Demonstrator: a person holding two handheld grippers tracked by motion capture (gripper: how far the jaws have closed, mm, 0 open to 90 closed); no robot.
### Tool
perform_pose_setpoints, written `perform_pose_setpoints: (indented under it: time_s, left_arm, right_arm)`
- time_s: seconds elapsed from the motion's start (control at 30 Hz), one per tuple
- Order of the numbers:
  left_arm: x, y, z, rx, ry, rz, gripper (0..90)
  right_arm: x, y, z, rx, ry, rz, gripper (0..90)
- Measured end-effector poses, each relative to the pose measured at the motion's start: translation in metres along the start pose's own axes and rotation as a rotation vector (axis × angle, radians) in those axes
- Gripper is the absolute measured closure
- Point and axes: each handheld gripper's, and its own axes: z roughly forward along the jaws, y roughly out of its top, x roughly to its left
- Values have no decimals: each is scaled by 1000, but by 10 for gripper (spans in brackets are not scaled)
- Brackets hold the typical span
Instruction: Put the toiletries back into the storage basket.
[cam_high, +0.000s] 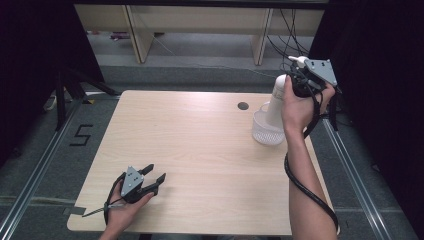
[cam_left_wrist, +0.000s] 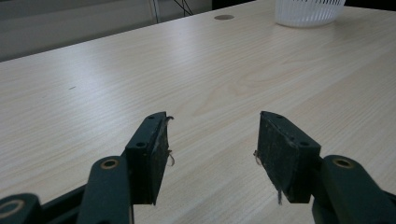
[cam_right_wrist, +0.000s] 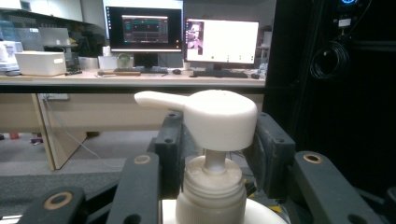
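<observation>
high view shows the wooden table (cam_high: 200, 165) as the biggest thing, and at its far right part stands a white mesh basket (cam_high: 265, 131). a white pump bottle (cam_high: 275, 102) is held above the basket, its lower end inside the basket rim; i cannot tell if it touches the bottom. its long axis is nearly upright, leaning a little, with the pump head up. the right gripper (cam_high: 305, 82) is clamped on the bottle at the neck; in the right gripper view the jaws stand on both sides of the pump head (cam_right_wrist: 205, 114) and the neck (cam_right_wrist: 214, 186). so the bottle lies straight under this gripper, and i judge the next move is along this axis, up or down. the left gripper (cam_high: 152, 179) rests at the near left corner, well apart from the basket, its jaws apart and nothing between them.
</observation>
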Motion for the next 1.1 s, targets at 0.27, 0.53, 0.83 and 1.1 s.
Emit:
perform_pose_setpoints:
  time_s: [0.27,0.53,0.83,1.1]
  left_arm:
    - [0,0,0,-1,-1,0,431]
    - [0,0,0,-1,-1,1,431]
    - [0,0,0,-2,-2,0,431]
    - [0,0,0,-2,-3,1,431]
  right_arm:
    - [0,-4,7,12,1,-7,601]
    - [0,-7,13,29,-1,-3,601]
    - [1,-10,19,35,6,1,601]
    - [3,-12,22,48,5,-8,601]
